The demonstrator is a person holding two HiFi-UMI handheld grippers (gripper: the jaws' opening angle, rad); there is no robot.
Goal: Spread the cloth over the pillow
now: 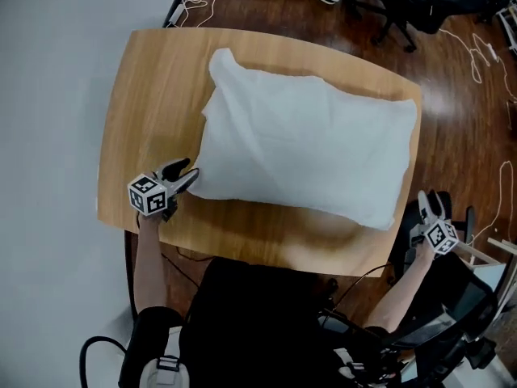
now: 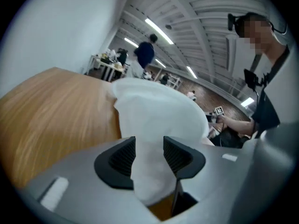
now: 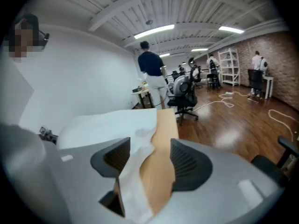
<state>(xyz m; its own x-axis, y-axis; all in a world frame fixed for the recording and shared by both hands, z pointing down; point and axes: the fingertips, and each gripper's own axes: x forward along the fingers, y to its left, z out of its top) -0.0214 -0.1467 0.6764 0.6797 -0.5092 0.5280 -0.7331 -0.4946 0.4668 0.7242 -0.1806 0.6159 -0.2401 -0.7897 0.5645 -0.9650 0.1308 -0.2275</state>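
Cloth (image 1: 307, 144): white, lying spread over the pillow in the middle of the wooden tabletop (image 1: 153, 95); the pillow itself is covered, and only its rounded bulk is shown.
Long axis: across the head view from left to right, the right end lying slightly nearer the person.
Far left corner: a small peak of cloth is raised there.
Near edge: draped down onto the wood along the person's side.
Left gripper (image 1: 184, 176): placed at the near left corner of the cloth, low over the tabletop; its jaws are held partly apart, a fold of cloth lies loosely in the gap, and nothing is clamped.
Right gripper (image 1: 430, 204): held off the near right corner of the tabletop; its jaws are spread wide, the cloth edge is seen beside the left pad with bare wood showing between the pads, and nothing is gripped.
Markings: black-and-white square patterns are carried on the left marker cube (image 1: 147, 195) and the right marker cube (image 1: 441, 235).
Surroundings: a dark wooden floor (image 1: 452, 136), loose cables (image 1: 485, 55) and an office chair (image 1: 412, 6) are seen beyond the tabletop.
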